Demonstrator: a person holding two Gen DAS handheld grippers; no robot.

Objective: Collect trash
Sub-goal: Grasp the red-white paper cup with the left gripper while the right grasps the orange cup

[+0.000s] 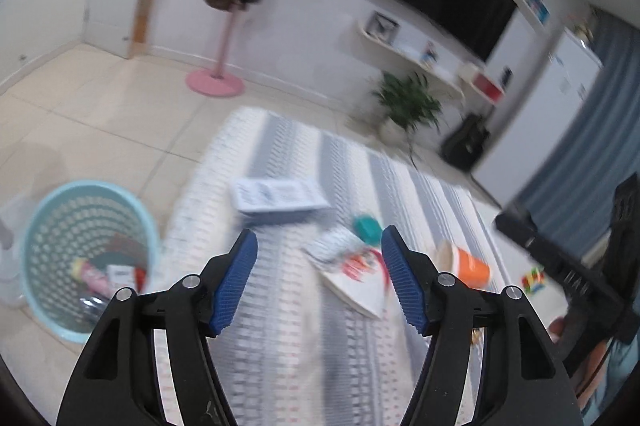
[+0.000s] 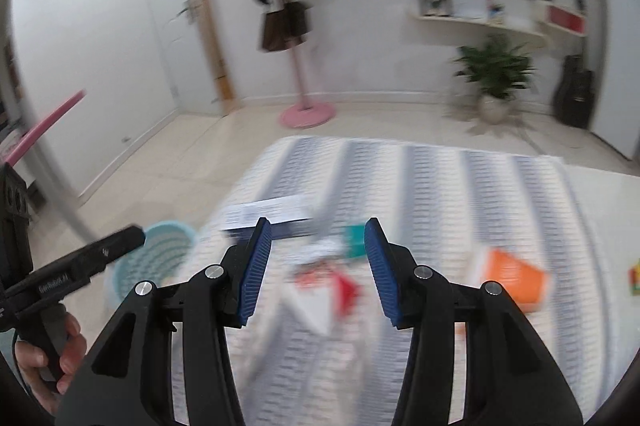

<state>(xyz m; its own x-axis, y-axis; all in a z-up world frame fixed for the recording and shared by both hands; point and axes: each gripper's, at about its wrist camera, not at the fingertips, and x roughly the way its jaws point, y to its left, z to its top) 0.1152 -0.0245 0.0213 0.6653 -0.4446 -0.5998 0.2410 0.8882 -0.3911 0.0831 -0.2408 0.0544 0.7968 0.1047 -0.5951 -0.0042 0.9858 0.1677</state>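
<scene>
Left gripper [image 1: 319, 246] and right gripper [image 2: 318, 238]: jaws wide apart, nothing held, above striped mat [image 1: 280, 326]. Ahead on mat: flat paper wrapper [image 1: 352, 274], probably light and limp; pinch at a raised edge. Destination likely basket [image 1: 36, 226], left of mat.

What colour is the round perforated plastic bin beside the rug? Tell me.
Light blue perforated plastic bin; clearest in the left wrist view.

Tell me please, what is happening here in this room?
A person holds two grippers over a striped rug and is collecting trash. Both the left gripper and the right gripper are open and empty. An orange cup, a flat box and a paper wrapper lie on the rug; the blue basket already holds some trash.
</scene>
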